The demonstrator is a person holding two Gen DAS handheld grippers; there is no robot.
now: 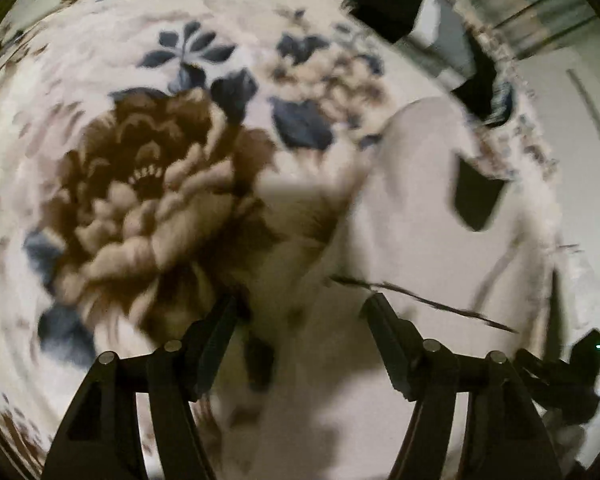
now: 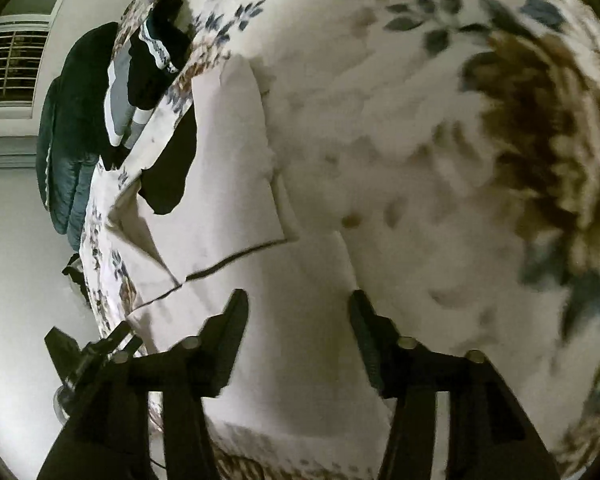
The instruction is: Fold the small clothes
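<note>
A small white garment [image 1: 416, 200] with a thin dark trim line and a black patch [image 1: 476, 196] lies flat on a floral blanket [image 1: 148, 184]. My left gripper [image 1: 300, 308] is open just above its near edge, nothing between the fingers. In the right wrist view the same white garment [image 2: 228, 184] lies under my right gripper [image 2: 296, 304], which is open and empty; its black patch [image 2: 172, 168] is at the far left. The other gripper's black body [image 2: 84, 356] shows at lower left. Both views are motion blurred.
A pile of dark and grey clothes [image 2: 148, 64] sits at the blanket's far edge, also seen in the left wrist view [image 1: 420, 12]. A dark jacket [image 2: 76, 128] hangs past the edge. A window with blinds [image 2: 12, 60] and white wall lie beyond.
</note>
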